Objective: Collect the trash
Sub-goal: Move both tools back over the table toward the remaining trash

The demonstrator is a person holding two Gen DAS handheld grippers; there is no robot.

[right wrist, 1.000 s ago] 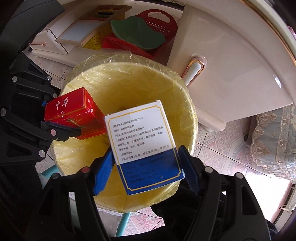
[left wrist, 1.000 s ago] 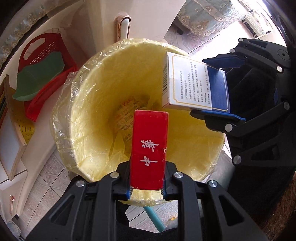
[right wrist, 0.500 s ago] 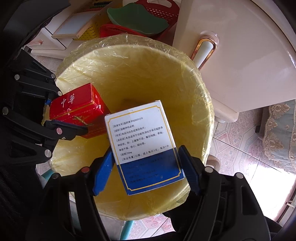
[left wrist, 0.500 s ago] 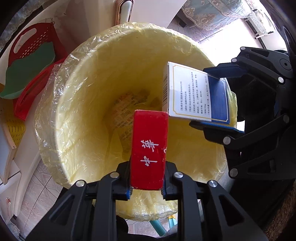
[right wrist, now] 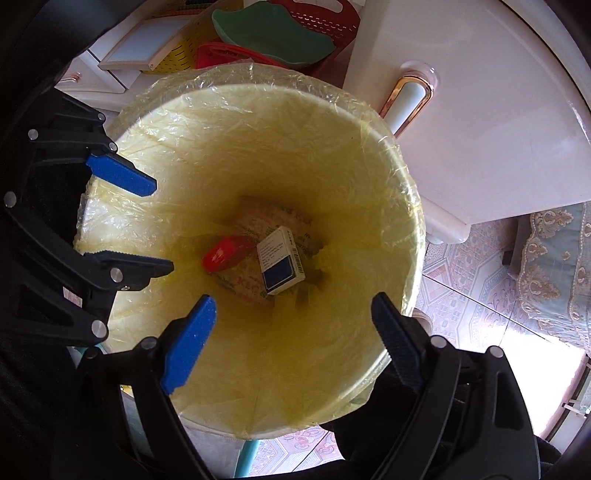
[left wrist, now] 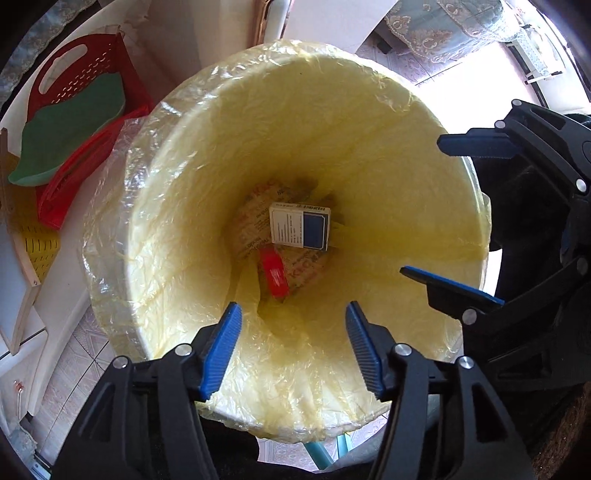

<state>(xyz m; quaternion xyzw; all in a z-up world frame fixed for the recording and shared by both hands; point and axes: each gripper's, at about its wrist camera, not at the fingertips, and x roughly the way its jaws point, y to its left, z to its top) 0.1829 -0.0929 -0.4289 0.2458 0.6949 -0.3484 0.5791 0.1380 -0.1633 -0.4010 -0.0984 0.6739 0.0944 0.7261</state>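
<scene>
A round bin lined with a yellow plastic bag (left wrist: 177, 229) (right wrist: 369, 177) fills both views from above. At its bottom lie a white-and-blue box (left wrist: 299, 230) (right wrist: 281, 260) and a blurred red box (left wrist: 274, 272) (right wrist: 227, 253), on top of printed packaging (left wrist: 255, 221). My left gripper (left wrist: 293, 343) is open and empty over the bin's near rim; it also shows in the right wrist view (right wrist: 155, 225). My right gripper (right wrist: 291, 332) is open and empty over the bin; it also shows in the left wrist view (left wrist: 443, 206).
Red perforated baskets with a green tray (left wrist: 70, 125) (right wrist: 273, 29) and a yellow basket (left wrist: 37, 247) stand beside the bin. A white cabinet with a gold-trimmed handle (right wrist: 406, 99) is behind it. Patterned floor tiles (right wrist: 465, 273) lie around.
Both grippers opened over the bin. The red box and the white-and-blue box dropped out of them and now lie at the bin's bottom.
</scene>
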